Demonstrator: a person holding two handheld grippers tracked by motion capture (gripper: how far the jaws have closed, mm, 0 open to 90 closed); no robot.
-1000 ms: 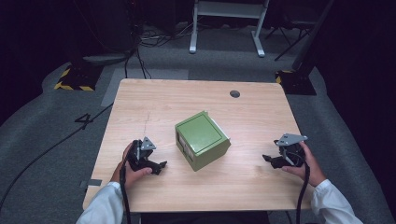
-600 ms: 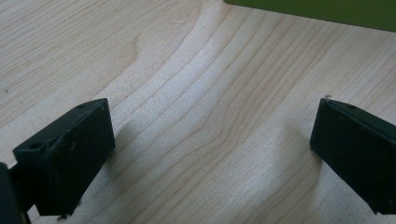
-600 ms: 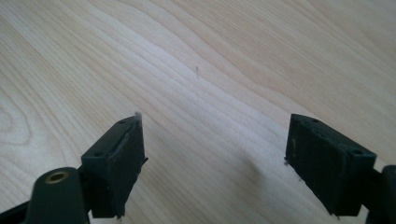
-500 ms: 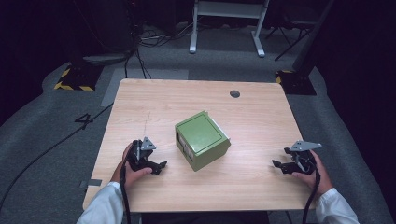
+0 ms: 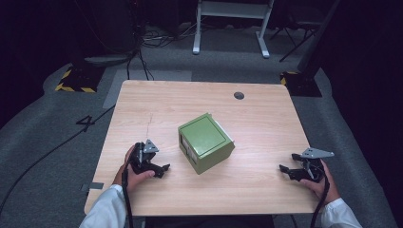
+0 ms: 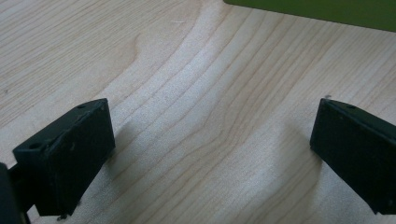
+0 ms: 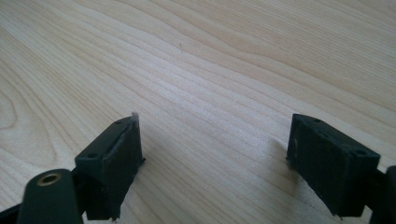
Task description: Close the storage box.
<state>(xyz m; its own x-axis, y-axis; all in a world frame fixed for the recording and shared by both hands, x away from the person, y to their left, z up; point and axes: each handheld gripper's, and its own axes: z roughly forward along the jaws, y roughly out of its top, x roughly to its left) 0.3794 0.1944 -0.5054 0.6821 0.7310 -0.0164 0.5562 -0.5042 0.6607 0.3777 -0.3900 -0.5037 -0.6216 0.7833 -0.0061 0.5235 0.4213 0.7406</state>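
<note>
A green box (image 5: 206, 142) sits on the wooden tabletop (image 5: 266, 118), near the middle, and serves as the landmark here. It is closed on every side that shows, so its contents cannot be told. The box stands turned at an angle to the tabletop's edges, one corner pointing toward the person; its top face is roughly square and tilts slightly, and a paler panel shows on its left-facing side. No clear long axis can be made out.

The left claw (image 5: 161, 168) rests on the tabletop just to the left of the box, near it but apart, held in the person's left hand (image 5: 135, 173). The right claw (image 5: 285, 170) lies well apart from the box, to its right, near the tabletop's right edge, held in the right hand (image 5: 321, 183).

The left gripper view shows the left claw (image 6: 210, 158) with jaws spread wide over bare wood and empty, the box's green edge (image 6: 322, 9) at the top. The right gripper view shows the right claw (image 7: 215, 163) spread wide and empty over wood grain. The high view adds a small dark round hole (image 5: 239, 95) beyond the box
</note>
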